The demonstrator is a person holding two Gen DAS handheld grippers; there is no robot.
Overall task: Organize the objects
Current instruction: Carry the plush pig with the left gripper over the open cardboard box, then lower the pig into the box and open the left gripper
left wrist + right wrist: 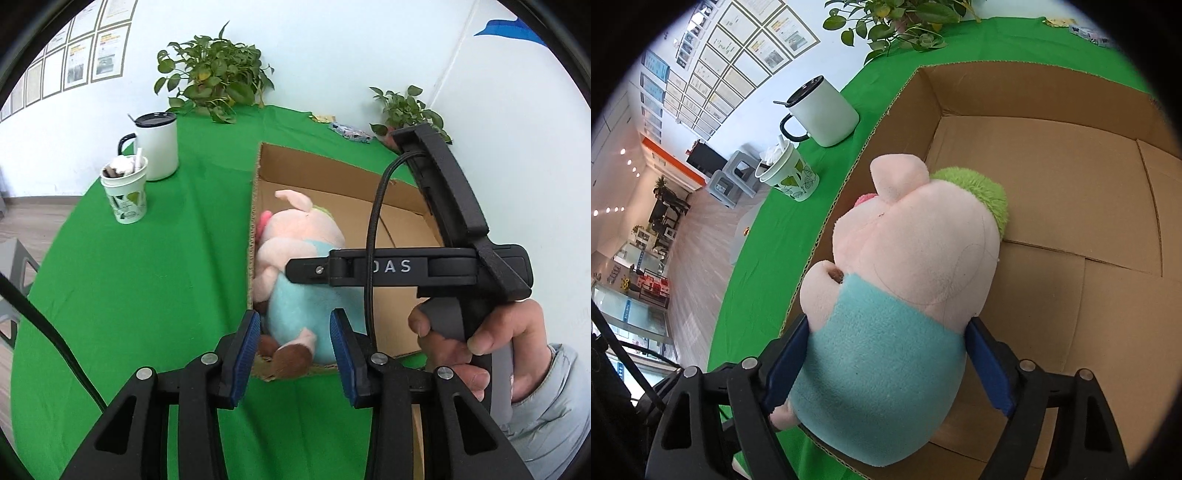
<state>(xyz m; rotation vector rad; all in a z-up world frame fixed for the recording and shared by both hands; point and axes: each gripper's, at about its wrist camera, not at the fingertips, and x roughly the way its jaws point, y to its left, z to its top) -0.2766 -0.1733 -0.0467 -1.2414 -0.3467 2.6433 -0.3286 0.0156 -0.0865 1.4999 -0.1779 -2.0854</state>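
Where the cardboard box [1071, 206] stands open-topped on the green-covered desk [147, 277], its left wall runs as a corrugated edge with bare green cloth beside it, and its floor lies bare to the right of the plush pig [886, 332]. Item: plush pig, pink with a teal body and green tuft, inside the box against the left wall, near the front corner. Item: right gripper [886, 362], blue pads pressed into both sides of the pig's teal body, clamped on it, reaching in over the box's front edge; the person's right hand [480, 347] wraps its grey handle, a black cable hanging past it. Item: left gripper [295, 350], jaws apart and holding nothing, poised above the front wall of the box, the pig's feet showing between its pads. Item: white mug [157, 147] with black lid and handle, and a patterned paper cup [125, 195] just beside it, well apart from the box toward the desk's left edge. Item: two potted plants [214, 77] at the far side by the wall.
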